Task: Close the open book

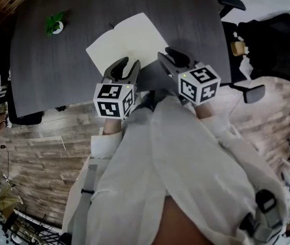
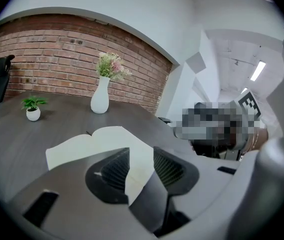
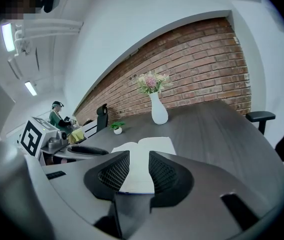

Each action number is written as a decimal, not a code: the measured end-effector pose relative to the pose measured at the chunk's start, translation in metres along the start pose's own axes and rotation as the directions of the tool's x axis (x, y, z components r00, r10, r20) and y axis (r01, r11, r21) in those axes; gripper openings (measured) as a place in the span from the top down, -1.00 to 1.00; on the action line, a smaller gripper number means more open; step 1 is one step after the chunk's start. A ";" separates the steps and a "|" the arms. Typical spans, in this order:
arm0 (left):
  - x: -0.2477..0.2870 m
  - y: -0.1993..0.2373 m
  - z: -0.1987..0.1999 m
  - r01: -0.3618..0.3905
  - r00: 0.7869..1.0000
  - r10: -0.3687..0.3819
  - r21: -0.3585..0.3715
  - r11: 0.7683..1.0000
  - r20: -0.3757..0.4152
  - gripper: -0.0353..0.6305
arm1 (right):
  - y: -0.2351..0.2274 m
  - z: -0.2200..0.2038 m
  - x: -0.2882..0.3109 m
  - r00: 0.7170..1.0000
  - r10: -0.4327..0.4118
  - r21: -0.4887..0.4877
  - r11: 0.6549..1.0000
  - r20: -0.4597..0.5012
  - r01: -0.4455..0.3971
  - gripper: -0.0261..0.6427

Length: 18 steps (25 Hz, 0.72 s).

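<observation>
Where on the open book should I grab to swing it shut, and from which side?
Probably the right-hand page's near edge, approached from the table's near side: the book lies flat and open, spine pointing away, and the right gripper's open jaws frame that edge.

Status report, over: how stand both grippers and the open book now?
Both open, empty: left gripper, right gripper, by near edge of book. It lies open flat on table, not gripped. Path clear; vase and small plant stand far behind.
</observation>
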<state>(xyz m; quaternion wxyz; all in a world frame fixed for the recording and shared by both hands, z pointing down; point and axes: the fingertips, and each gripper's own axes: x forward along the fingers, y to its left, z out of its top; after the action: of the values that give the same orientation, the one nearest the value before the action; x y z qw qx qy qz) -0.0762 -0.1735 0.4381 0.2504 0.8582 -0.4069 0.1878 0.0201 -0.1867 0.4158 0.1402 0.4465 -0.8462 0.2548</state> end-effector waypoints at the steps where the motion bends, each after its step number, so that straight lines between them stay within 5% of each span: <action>1: 0.001 0.000 0.000 0.003 1.000 -0.003 0.005 1.000 -0.007 0.51 | -0.001 0.000 0.001 1.000 -0.001 0.001 1.000 -0.004 0.001 0.59; 18: 0.026 -0.011 -0.003 -0.039 0.997 0.039 0.005 0.999 -0.068 0.46 | -0.010 -0.001 0.004 0.992 0.077 -0.023 0.997 -0.103 -0.080 0.59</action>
<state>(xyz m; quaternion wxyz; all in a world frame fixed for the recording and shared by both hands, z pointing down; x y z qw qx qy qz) -0.0524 -0.1811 0.4512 0.2587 0.8437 -0.4143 0.2227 0.0264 -0.1937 0.4215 0.1792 0.3973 -0.8583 0.2710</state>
